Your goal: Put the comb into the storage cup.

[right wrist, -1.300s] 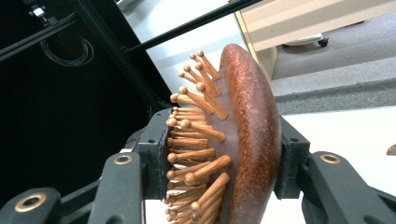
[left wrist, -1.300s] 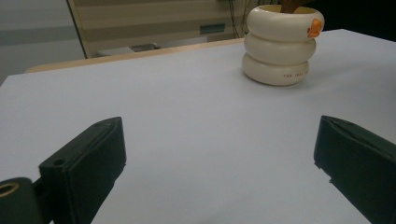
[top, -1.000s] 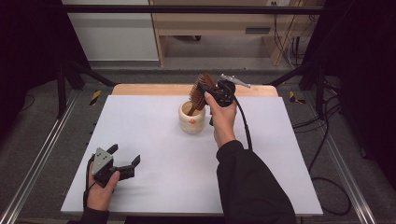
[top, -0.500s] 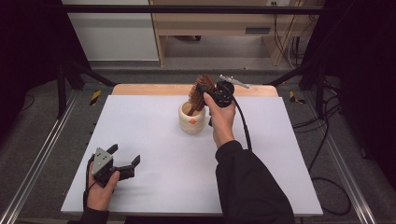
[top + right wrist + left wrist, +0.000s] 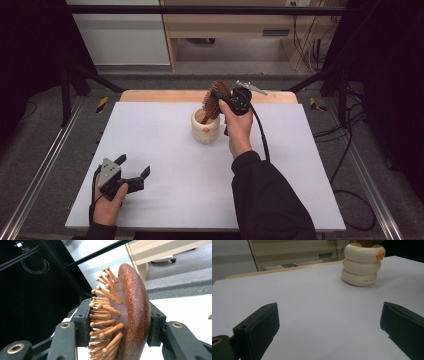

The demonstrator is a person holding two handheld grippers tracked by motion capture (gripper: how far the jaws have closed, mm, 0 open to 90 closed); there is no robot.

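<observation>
Right now my right gripper (image 5: 226, 100) is clamped on the brown wooden hairbrush with round-tipped wooden pins (image 5: 214, 101), its jaws pressing the broad head from both flat sides. In the right gripper view the hairbrush (image 5: 125, 317) stands nearly upright between those jaws, its polished reddish back toward one pad and its pins poking out past the other. From the high view, the brush leans out of the cream ceramic cup shaped like three stacked rings (image 5: 205, 127), with its lower end down inside the mouth and its head above the rim. The cup stands on the white table top (image 5: 165, 125), toward the far middle, just beside my right hand (image 5: 238, 131).

My left gripper (image 5: 131, 176) rests low at the near left corner of the table, well apart from the cup, held in my left hand (image 5: 107, 200). Its jaws are spread wide with bare white surface between them. In the left gripper view the cup (image 5: 361, 265) sits ahead and to the right, with a small orange mark near its rim and a line of small dark lettering on its lowest ring, too small to read.
</observation>
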